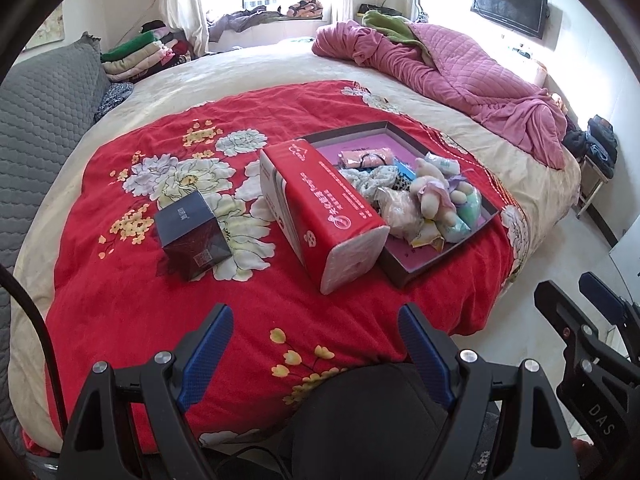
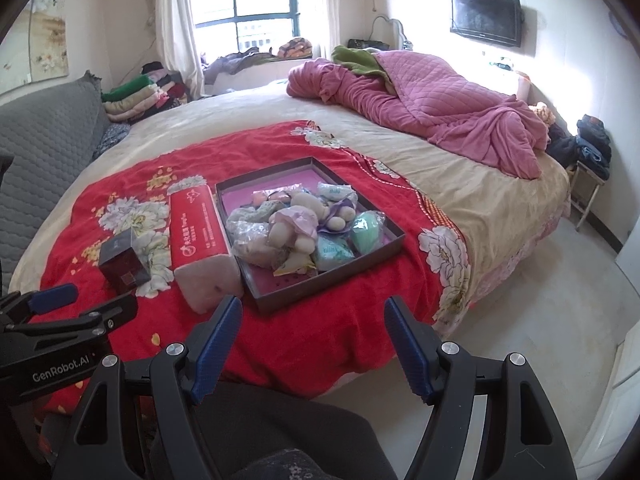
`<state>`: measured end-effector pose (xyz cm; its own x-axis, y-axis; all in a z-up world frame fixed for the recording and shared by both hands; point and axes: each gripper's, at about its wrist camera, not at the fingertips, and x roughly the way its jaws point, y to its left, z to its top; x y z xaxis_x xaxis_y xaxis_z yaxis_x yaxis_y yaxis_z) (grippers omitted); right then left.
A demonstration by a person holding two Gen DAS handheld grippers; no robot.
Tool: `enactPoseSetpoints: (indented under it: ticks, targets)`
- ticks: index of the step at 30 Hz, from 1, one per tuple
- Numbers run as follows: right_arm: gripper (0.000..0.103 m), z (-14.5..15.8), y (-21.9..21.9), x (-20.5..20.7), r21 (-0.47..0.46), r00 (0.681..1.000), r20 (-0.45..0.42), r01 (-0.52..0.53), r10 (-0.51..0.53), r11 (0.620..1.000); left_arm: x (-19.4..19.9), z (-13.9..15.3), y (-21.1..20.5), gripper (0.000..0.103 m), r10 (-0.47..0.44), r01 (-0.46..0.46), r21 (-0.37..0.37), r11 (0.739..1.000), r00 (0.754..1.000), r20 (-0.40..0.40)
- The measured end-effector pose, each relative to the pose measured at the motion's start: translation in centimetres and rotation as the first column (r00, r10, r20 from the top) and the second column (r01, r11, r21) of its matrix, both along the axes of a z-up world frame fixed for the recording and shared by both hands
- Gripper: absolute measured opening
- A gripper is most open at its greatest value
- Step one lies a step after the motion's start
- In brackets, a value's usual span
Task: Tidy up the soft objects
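Lying left to right on the red blanket (image 1: 120, 240): dark box (image 1: 192, 236), red tissue pack (image 1: 320, 216), tray (image 2: 320, 292) heaped with soft objects (image 2: 296, 232). Left hand-held gripper (image 1: 316, 352) and right hand-held gripper (image 2: 312, 344) released, empty. Risked spilling the loose heap by snagging the tray's near rim.

Toys (image 2: 296, 224) in tray (image 2: 256, 300), pack (image 2: 200, 236) left beside

The left gripper (image 1: 316, 354) has black arms, blue bumpy pads (image 1: 208, 356) and round silver screws. The right gripper (image 2: 314, 344) looks the same. White letters on the left gripper's side say "GenRobot.AI". The person wears dark trousers (image 2: 280, 432), seen under the right gripper.
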<state>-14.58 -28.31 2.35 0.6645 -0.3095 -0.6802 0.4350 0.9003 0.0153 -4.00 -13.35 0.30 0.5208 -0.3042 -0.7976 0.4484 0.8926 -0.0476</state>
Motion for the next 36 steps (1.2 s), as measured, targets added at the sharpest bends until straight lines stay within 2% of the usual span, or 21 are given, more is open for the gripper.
enactPoseSetpoints:
  ticks: [16, 36]
  targets:
    - [0.075, -0.8, 0.2, -0.2, 0.002, 1.000, -0.001, -0.006, 0.006, 1.000, -0.4, -1.3, -0.6, 0.084, -0.008, 0.008, 0.027, 1.000, 1.000, -0.005]
    - [0.075, -1.5, -0.3, -0.1, 0.017, 1.000, -0.021, 0.002, -0.001, 1.000, -0.5, -1.4, -0.8, 0.084, 0.006, -0.006, 0.030, 1.000, 1.000, 0.000]
